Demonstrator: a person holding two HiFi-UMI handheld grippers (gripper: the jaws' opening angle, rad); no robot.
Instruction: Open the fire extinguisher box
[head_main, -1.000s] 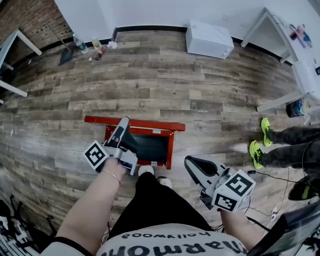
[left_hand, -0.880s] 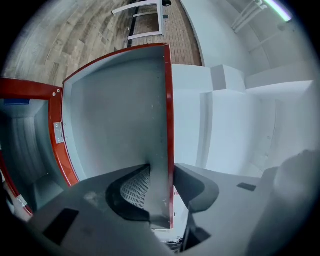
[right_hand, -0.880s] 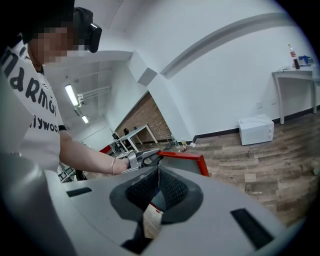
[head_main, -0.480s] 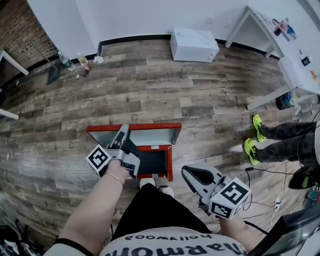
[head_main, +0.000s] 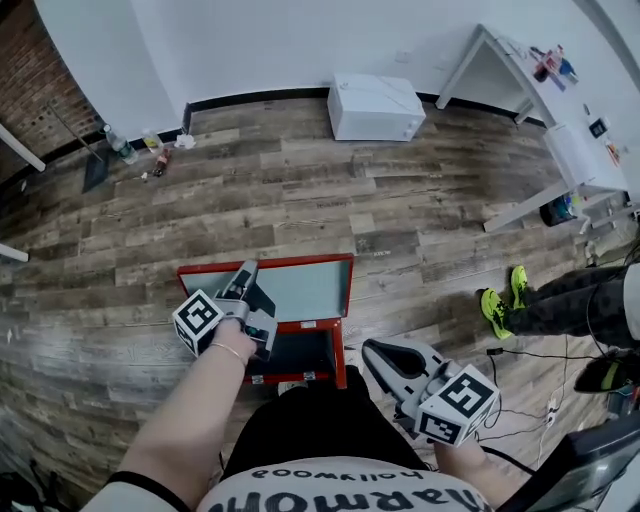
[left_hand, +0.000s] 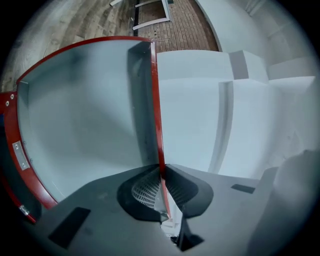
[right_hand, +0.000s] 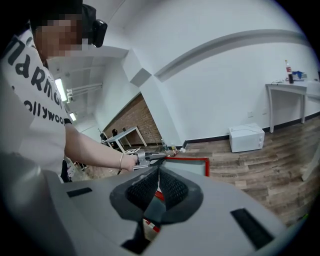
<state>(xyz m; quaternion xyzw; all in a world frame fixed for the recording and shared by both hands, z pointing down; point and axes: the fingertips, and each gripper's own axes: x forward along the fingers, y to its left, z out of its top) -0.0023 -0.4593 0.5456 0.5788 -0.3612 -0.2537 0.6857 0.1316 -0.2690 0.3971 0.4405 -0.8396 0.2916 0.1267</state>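
On lid edge (left_hand: 155, 100), left gripper (left_hand: 161, 172) jaws just closed.

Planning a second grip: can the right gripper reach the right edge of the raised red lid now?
Probably yes. The right gripper hovers beside the box, and only bare floor lies between it and the lid's right edge.

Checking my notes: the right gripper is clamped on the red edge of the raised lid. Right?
Wrong gripper: the left gripper, jaws just closed, is clamped on the red edge of the raised lid; the left gripper view shows it.
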